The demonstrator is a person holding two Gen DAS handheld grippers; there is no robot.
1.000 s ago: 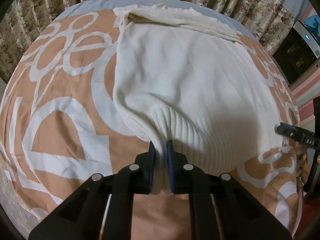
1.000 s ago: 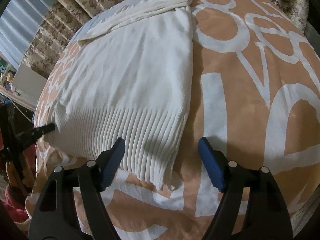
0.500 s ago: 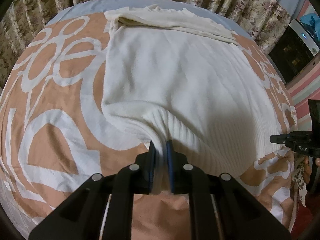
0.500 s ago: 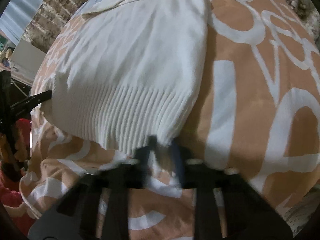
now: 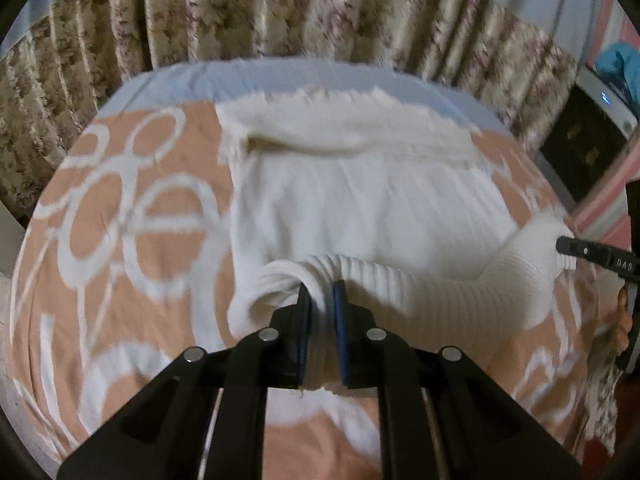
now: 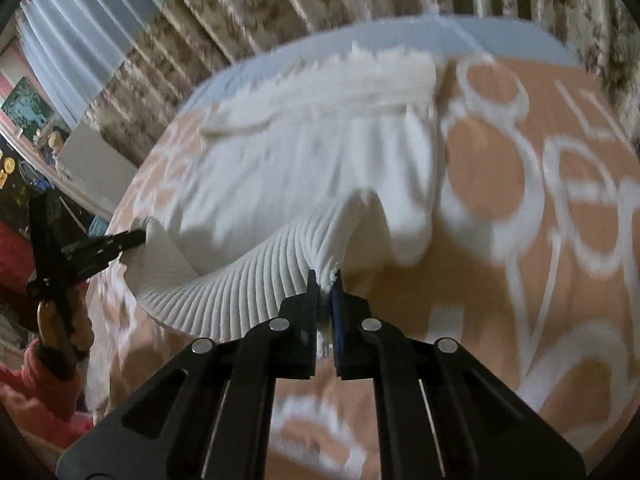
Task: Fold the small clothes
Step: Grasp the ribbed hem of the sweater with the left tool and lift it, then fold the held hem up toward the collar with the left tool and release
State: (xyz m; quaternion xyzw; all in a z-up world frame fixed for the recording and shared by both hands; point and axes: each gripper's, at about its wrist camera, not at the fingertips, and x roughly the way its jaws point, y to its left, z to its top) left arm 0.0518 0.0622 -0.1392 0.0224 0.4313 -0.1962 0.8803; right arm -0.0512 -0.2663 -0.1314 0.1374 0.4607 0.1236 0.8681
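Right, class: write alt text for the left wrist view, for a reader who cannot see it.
The left gripper is clamped on the ribbed hem of a white knit sweater, lifting it off an orange-and-white patterned bedspread. At the right edge, the right gripper holds the hem's other corner. Floral curtains hang behind the bed.

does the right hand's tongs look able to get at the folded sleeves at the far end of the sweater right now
Probably not as things stand. The right tongs are shut on the ribbed hem of the sweater, so they are occupied. The folded sleeves lie uncovered at the far end, but the hem would need releasing first.
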